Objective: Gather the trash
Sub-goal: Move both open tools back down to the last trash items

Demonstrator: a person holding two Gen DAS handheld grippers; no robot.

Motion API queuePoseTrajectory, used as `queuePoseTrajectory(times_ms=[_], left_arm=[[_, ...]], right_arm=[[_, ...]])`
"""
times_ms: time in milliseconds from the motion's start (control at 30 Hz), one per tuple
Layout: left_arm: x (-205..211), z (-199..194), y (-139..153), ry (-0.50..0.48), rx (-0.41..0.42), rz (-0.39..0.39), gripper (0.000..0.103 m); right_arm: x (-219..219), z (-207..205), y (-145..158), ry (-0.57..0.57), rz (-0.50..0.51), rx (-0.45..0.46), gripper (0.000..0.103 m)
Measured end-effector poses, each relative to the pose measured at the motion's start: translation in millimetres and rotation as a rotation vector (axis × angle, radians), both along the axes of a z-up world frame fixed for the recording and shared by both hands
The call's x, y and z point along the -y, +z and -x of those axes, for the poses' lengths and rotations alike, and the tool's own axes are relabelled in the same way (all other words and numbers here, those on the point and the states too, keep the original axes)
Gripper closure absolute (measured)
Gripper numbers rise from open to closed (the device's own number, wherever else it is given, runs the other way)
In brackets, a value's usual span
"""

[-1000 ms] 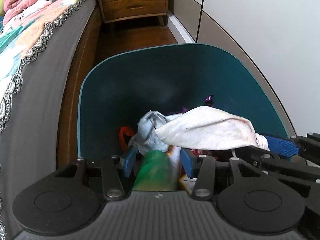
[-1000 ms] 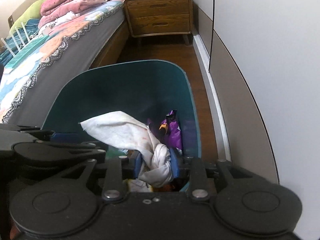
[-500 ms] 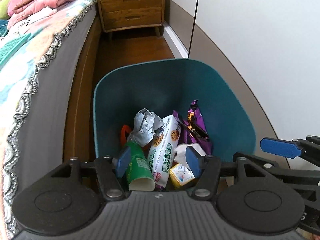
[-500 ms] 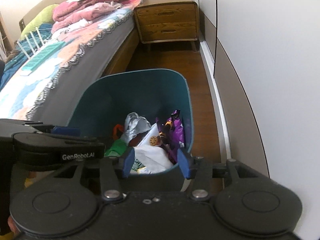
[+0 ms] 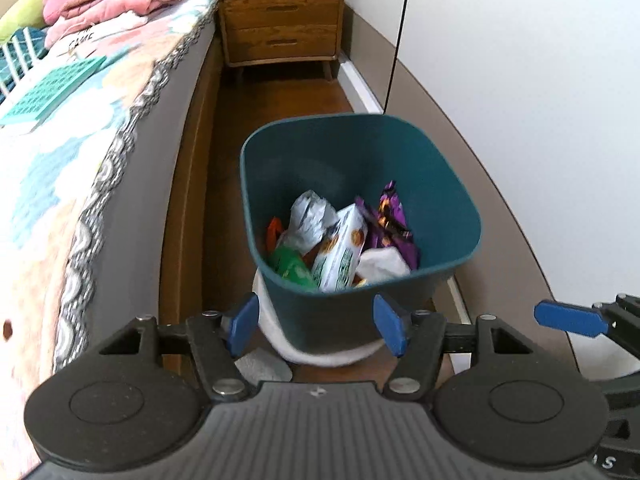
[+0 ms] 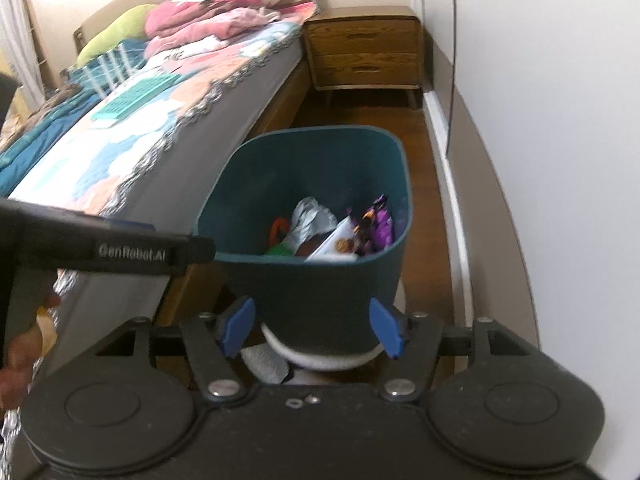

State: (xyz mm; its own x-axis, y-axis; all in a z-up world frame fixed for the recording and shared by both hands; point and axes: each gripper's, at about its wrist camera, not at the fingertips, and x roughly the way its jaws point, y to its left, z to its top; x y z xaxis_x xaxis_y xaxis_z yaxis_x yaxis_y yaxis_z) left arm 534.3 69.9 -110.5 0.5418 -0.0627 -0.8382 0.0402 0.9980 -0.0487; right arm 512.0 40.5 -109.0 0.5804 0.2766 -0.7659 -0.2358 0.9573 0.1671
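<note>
A wooden floor runs between a bed (image 5: 80,152) on the left of the frame and a pale wall on the right, with a wooden nightstand (image 5: 280,24) at the top centre. At mid-frame stands the teal bin (image 5: 440,248), upright on the floor, near the bed's side.

Inside it lies the collected trash: a crumpled grey wrapper (image 5: 310,220), a biscuit pack (image 5: 340,252), a purple packet (image 5: 390,216), a green cup (image 5: 290,266) and a white cloth (image 5: 382,264).

The left gripper (image 5: 316,326) hangs above the bin's near wall, its jaws opening with nothing between them. The right gripper (image 6: 312,326) does likewise in its own view, jaws opening and empty. So the drop-off step looks finished, and both tools appear free for another pick.

Just below the bin's base, at lower centre, a whitish scrap (image 6: 266,362) lies on the floor; it may be more trash, though blur makes that uncertain. The next move likely calls for finding the remaining litter and bringing an open gripper down around it.
</note>
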Motion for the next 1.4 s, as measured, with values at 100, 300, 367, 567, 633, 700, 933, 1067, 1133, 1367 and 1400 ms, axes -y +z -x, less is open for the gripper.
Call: queuePoseTrajectory(times_ms=[100,300,367,567,633,700,933,1067,1133,1367,1400], left_arm=[[-8,15,-9,0.008,-0.010,-0.004,0.038],[-24,39,-39,0.036,-0.051,0.022,0.030],[-27,46,-53,0.052,-0.066,0.026,0.022],[-27,49,-110,0.113,-0.135,-0.017,0.022],[-25,46,-135,0.139,-0.168,-0.035,0.022],[-22,42,-162,0.161,-0.207,-0.059,0.022],[-7,32,-269,0.241,-0.362,-0.142,0.022],[-5,20,-327,0.321,-0.466,-0.136,0.022],[-12,11,-349,0.368,-0.488,-0.090,0.022],[-51,-24,-407,0.518,-0.505,0.015,0.022],[-55,-28,-414,0.535,-0.503,0.020,0.022]], right_arm=[[-3,15,-12,0.014,-0.007,-0.017,0.034],[-10,37,-49,0.032,0.010,-0.069,0.028],[-12,42,-66,0.026,0.022,-0.089,0.022],[-15,55,-124,-0.023,0.040,-0.158,0.004],[-14,57,-147,-0.040,0.033,-0.192,0.004],[-12,58,-173,-0.063,0.023,-0.240,0.004],[-26,65,-269,-0.082,0.062,-0.425,0.004],[-41,73,-322,-0.064,0.103,-0.531,0.007],[-48,77,-342,-0.034,0.107,-0.572,0.008],[-63,74,-398,-0.033,0.059,-0.670,0.008],[-66,71,-406,-0.037,0.055,-0.677,0.008]])
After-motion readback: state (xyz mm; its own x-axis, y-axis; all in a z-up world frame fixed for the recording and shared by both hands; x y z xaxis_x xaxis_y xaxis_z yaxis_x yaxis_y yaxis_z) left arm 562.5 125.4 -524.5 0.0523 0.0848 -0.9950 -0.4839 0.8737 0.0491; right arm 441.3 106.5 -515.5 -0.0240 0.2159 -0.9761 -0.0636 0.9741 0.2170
